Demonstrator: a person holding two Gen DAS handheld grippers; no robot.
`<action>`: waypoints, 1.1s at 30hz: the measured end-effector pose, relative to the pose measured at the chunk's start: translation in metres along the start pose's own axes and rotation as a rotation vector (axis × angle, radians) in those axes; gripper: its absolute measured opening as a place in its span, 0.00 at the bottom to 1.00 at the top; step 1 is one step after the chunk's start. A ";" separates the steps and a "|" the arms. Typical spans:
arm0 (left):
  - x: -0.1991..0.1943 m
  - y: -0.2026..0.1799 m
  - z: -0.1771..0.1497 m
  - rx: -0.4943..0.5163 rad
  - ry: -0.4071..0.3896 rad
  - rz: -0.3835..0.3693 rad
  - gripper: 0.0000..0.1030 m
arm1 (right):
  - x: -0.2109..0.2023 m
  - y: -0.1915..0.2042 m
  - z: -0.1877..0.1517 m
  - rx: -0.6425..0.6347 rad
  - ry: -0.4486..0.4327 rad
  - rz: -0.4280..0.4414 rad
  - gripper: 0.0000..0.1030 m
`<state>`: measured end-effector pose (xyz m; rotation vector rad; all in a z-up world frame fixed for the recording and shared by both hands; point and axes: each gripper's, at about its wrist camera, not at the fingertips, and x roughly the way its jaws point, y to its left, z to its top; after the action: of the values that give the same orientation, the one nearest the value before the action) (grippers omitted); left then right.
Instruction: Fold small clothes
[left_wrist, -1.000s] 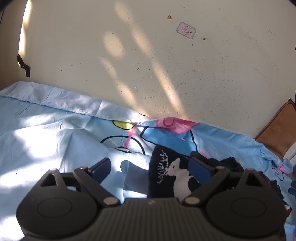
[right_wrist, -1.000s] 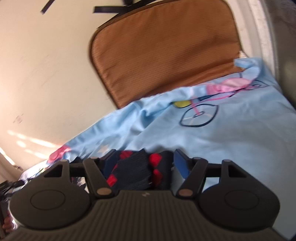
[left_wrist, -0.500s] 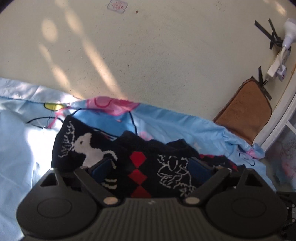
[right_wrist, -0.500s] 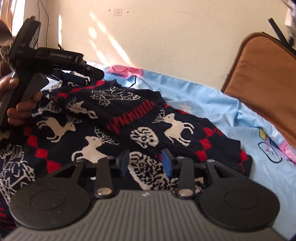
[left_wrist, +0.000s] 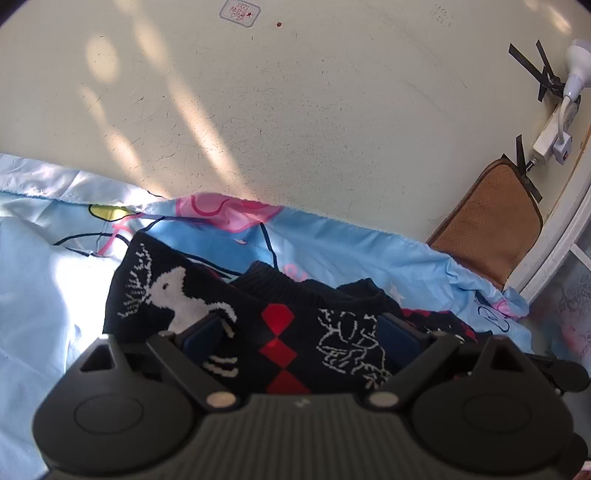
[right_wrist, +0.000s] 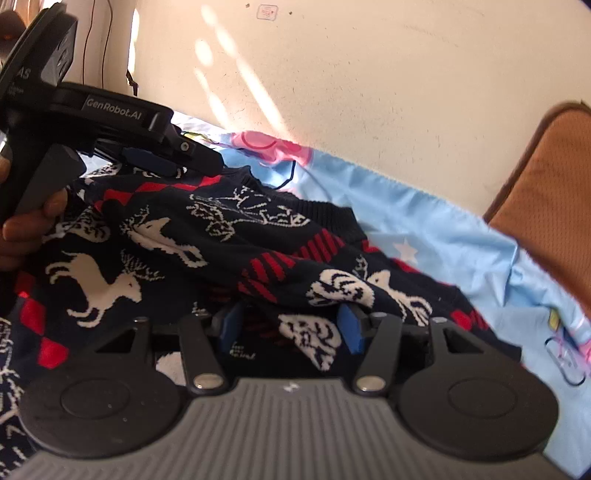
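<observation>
Left wrist view shows the left tool (left_wrist: 299, 336) spread wide over the dark deer sweater (left_wrist: 280, 325) on the blue bed sheet (left_wrist: 351, 247). Right tool (right_wrist: 290, 326) is spread wide too, sweater (right_wrist: 207, 243) between its fingers.

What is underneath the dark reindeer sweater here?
The sweater lies on a light blue cartoon-print sheet, which shows around its far and right edges. Whatever is beneath the sweater's middle is covered by the knit itself.

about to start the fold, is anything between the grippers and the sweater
Nothing visible. The navy reindeer sweater already lies between the open fingers of the right gripper and the left gripper, spread on the blue sheet with nothing on top.
</observation>
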<state>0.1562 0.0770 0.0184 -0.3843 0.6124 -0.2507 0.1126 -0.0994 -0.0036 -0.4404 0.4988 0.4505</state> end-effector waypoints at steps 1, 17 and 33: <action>0.000 0.000 0.000 0.000 -0.001 0.000 0.91 | 0.001 -0.001 0.002 -0.008 0.007 -0.018 0.28; -0.002 0.000 -0.001 -0.015 -0.016 0.002 0.92 | -0.164 -0.219 -0.073 0.893 -0.374 -0.556 0.10; -0.035 0.050 0.022 -0.235 -0.162 -0.070 0.96 | -0.007 0.009 0.055 0.145 -0.112 0.254 0.16</action>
<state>0.1474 0.1398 0.0320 -0.6470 0.4701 -0.2125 0.1221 -0.0663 0.0407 -0.2107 0.4773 0.6747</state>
